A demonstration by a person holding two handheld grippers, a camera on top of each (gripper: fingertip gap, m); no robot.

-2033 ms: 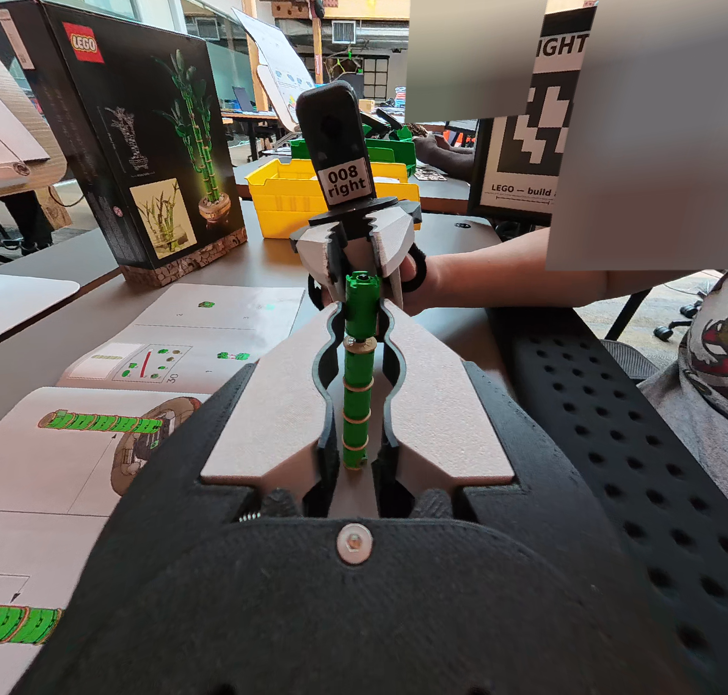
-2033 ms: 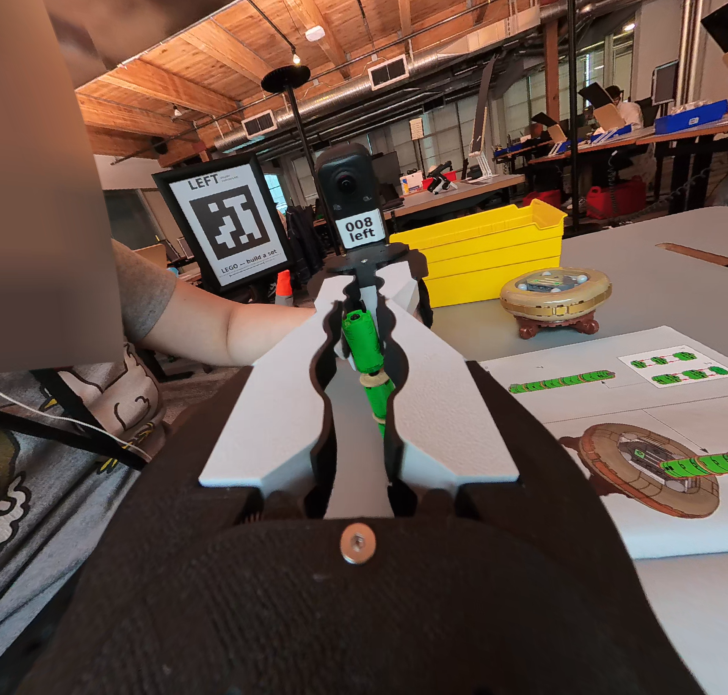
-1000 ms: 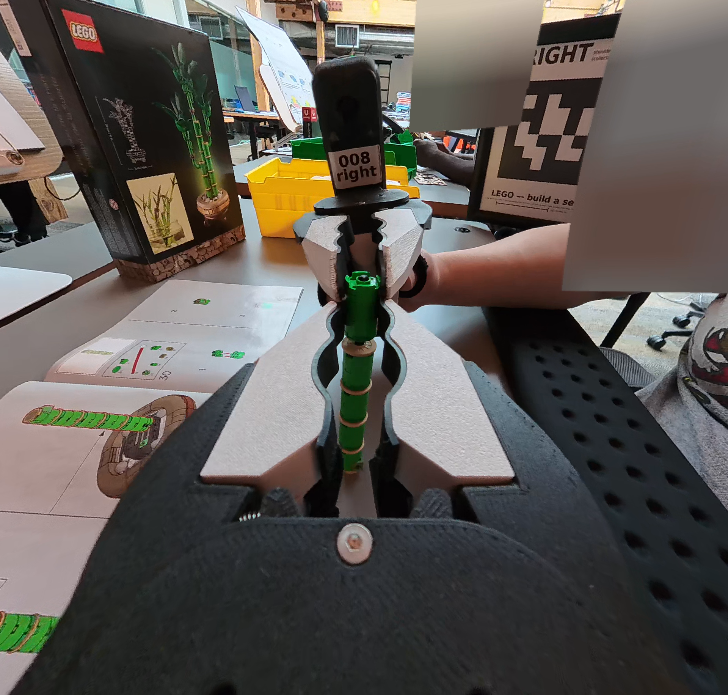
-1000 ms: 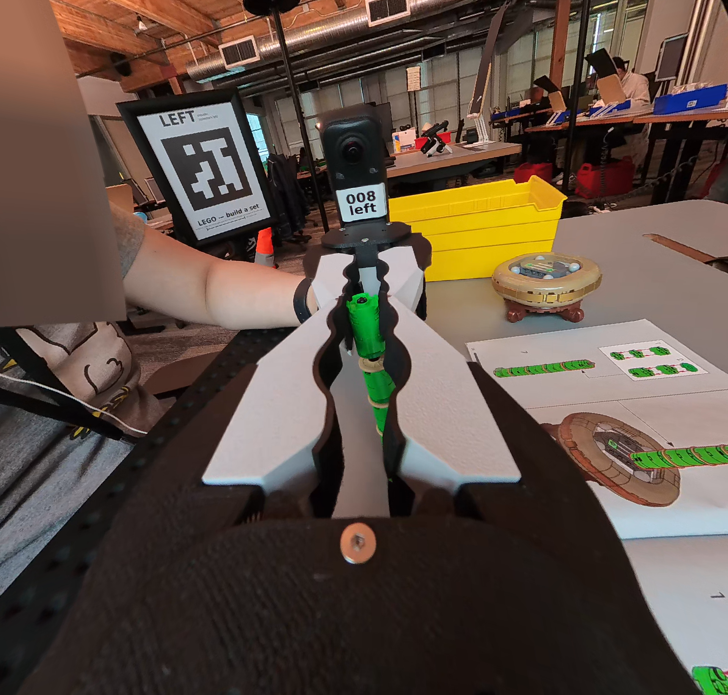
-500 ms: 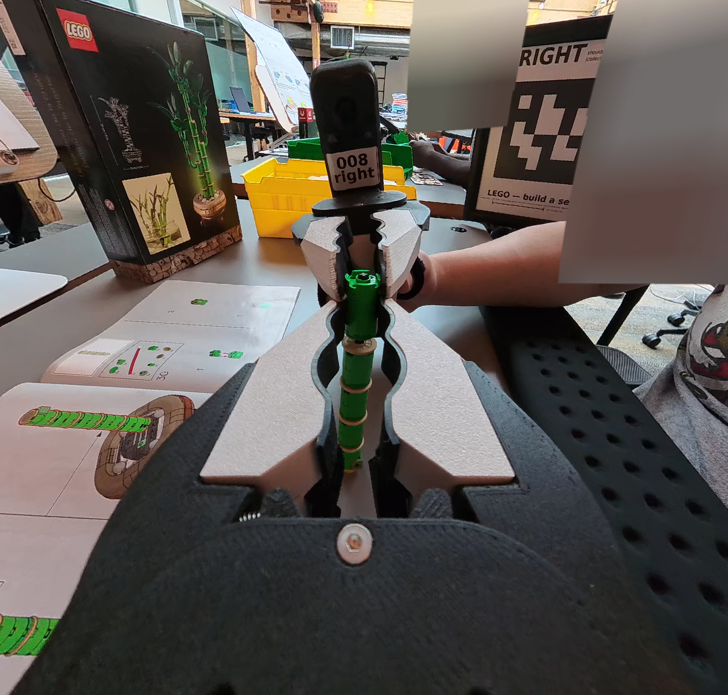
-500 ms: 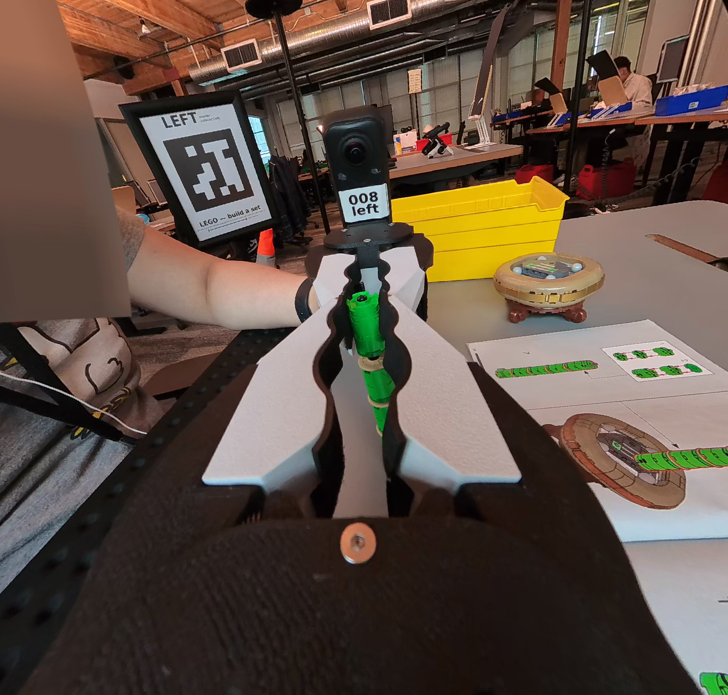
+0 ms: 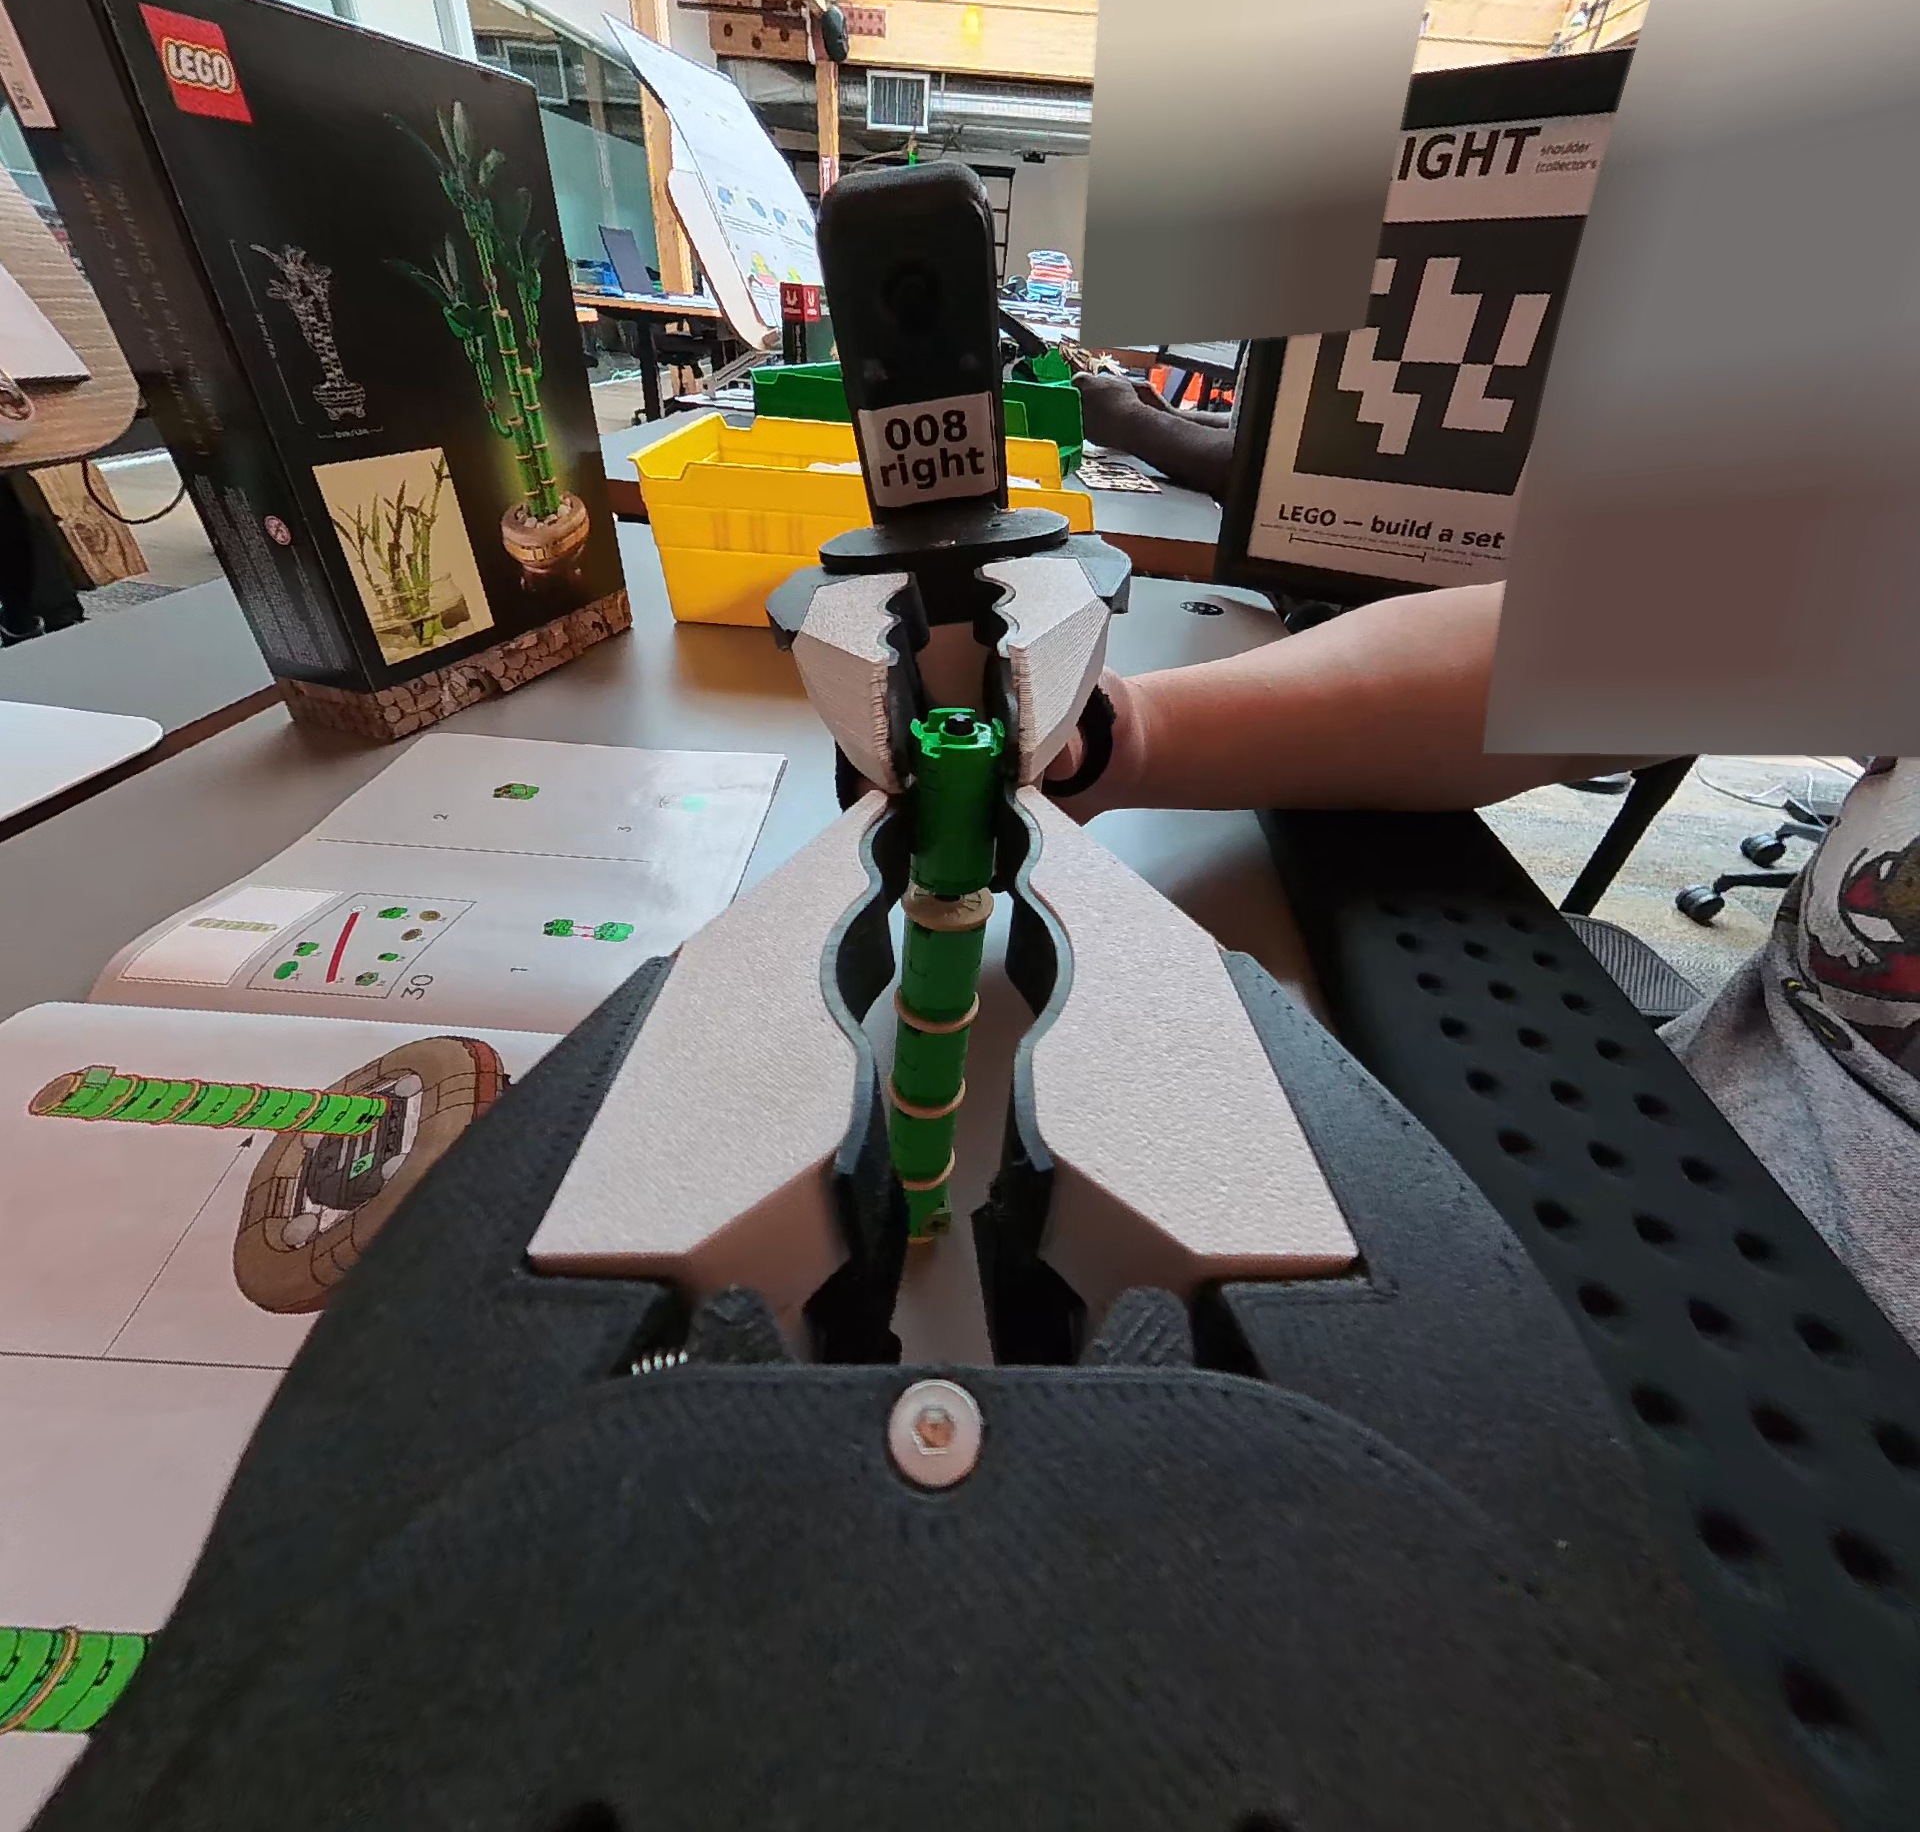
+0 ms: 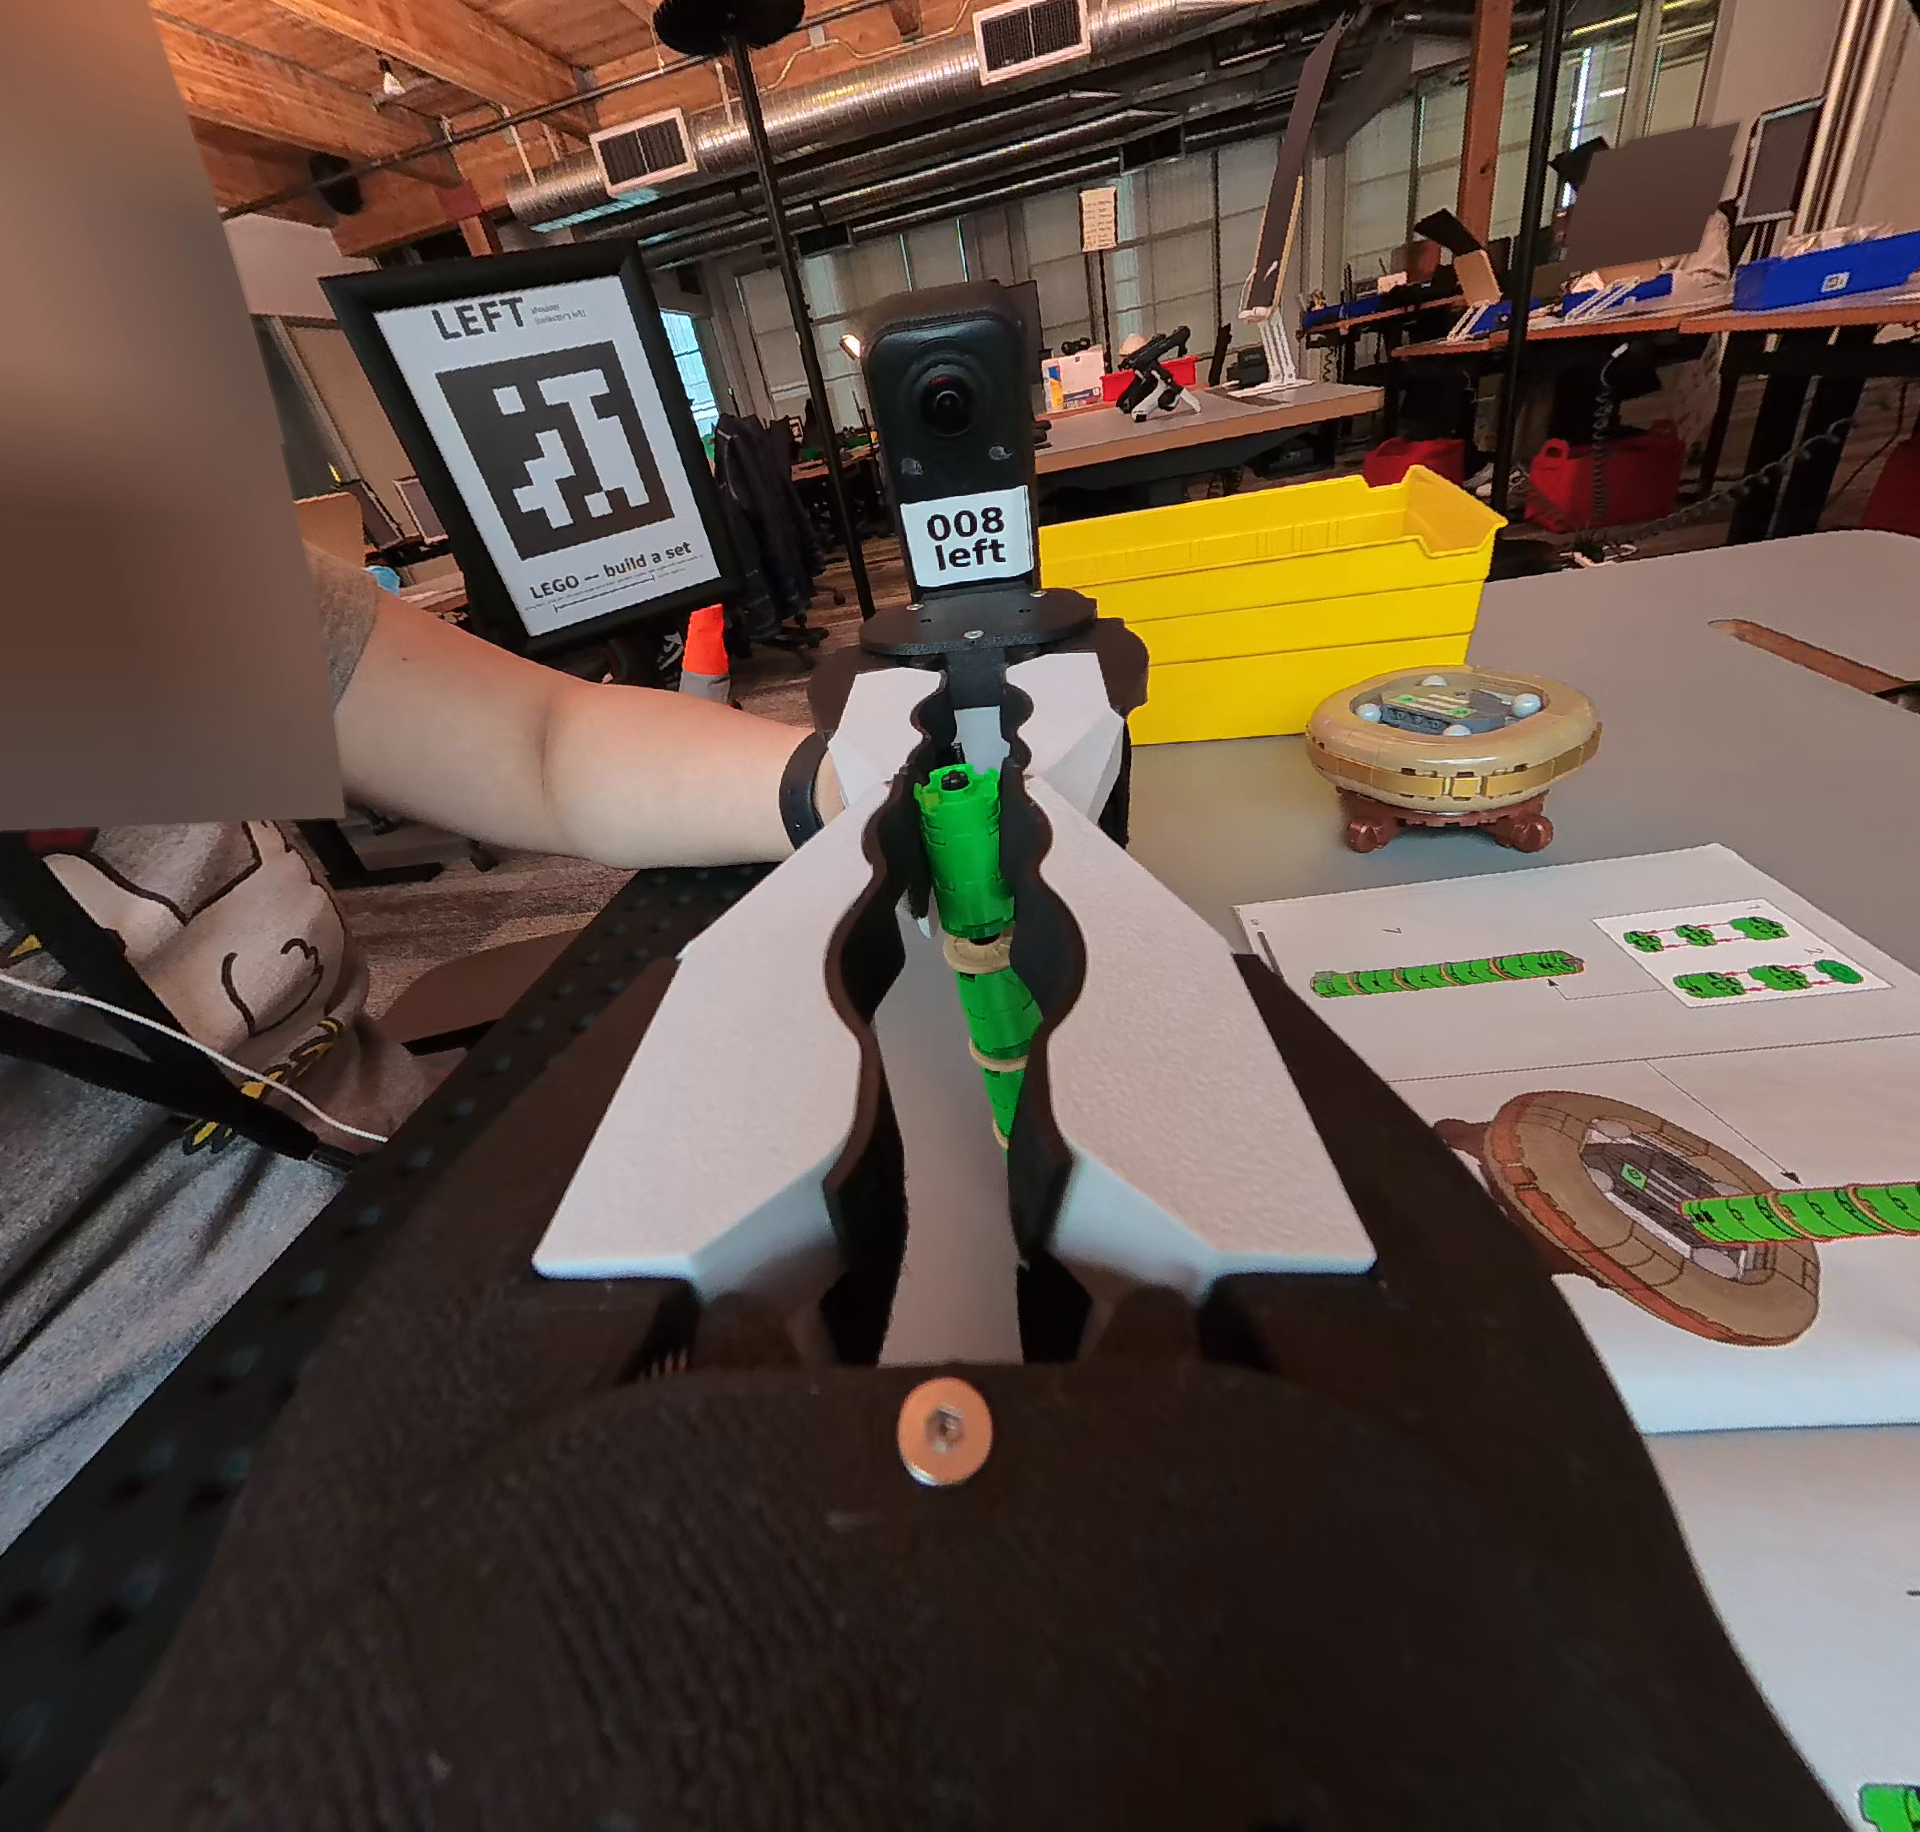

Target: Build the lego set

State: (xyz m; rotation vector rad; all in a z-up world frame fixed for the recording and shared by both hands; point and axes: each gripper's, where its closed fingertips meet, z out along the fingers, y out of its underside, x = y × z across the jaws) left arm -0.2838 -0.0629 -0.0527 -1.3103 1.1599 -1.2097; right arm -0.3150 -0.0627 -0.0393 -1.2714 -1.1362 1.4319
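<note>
We hold one green bamboo stalk point(image 7: 940, 961) between two tools that face each other tip to tip, and that shared line is what the next move turns on. In the left wrist view the stalk runs up the centre of the frame, its long axis along our left gripper point(image 7: 951, 826), with tan rings spaced down its length. Its near end sits deep between the white fingers point(image 7: 727, 1055), low in the frame; its far end, a plain green cylinder with a dark hole in the top, reaches the right gripper point(image 7: 954, 733) at mid-frame. Our left gripper is closed on the stalk near its tips, where the top cylinder sits.

Left of centre in this view the open instruction booklet point(image 7: 436, 909) lies flat on the table point(image 7: 707, 681), and the set's box point(image 7: 343, 348) stands at upper left.

In the right wrist view the same stalk point(image 8: 971, 909) leans slightly right of the tool's axis, and the right gripper point(image 8: 961, 816) is clamped on the top cylinder. The left gripper point(image 8: 971, 733) stands just behind it at centre frame. Both tools are equally near the piece, since each grips it.

At the right of this frame the round tan pot base point(image 8: 1455, 743) rests on the table in front of a yellow bin point(image 8: 1268, 598), well apart from the stalk. We judge the stalk belongs in that base, so one tool must let go first.
</note>
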